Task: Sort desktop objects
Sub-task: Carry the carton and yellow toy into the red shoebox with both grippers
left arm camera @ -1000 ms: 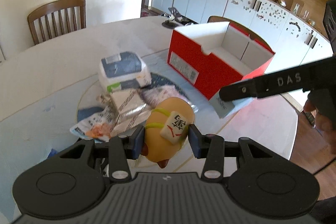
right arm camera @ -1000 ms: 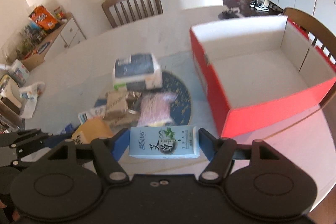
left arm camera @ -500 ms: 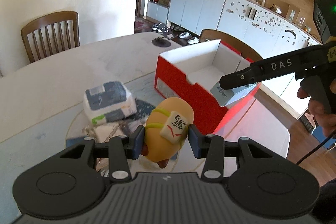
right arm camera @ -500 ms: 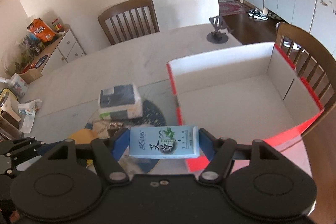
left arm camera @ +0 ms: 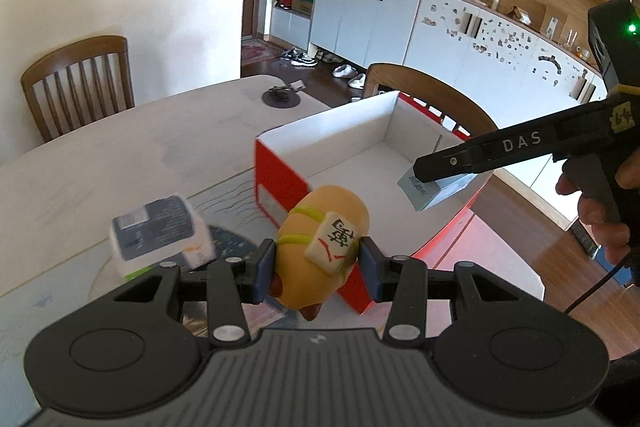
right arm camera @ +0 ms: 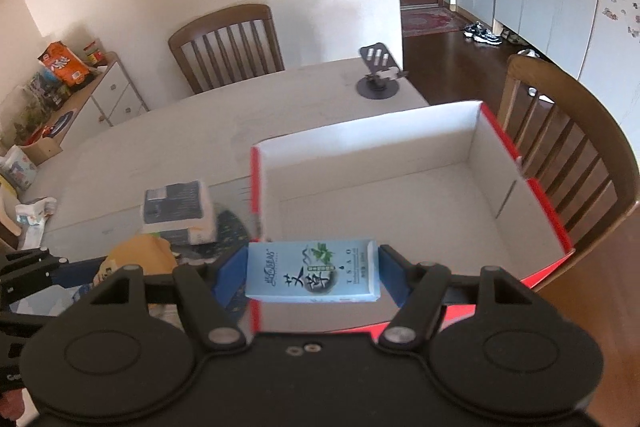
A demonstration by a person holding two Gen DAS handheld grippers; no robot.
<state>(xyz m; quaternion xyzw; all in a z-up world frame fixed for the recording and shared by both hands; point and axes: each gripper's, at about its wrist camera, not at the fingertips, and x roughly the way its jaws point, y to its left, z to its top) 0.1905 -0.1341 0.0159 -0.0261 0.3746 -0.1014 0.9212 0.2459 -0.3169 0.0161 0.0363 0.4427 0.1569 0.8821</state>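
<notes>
Left gripper [left arm camera: 318, 263], jaws clamped on yellow toy [left arm camera: 326, 227], hangs above the tabletop [left arm camera: 120, 147] beside the red box [right arm camera: 400, 195]. Right gripper [right arm camera: 312, 277], jaws gripping blue carton [right arm camera: 313, 271], hovers over the box's near wall. Step: carry-to-box; next, lower and release inside.

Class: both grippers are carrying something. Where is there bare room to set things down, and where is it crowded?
Free: the white floor of the red box, bordered by its four walls, and the bare tabletop between the phone stand and the box. Crowded: around the tissue pack, left of the box.
</notes>
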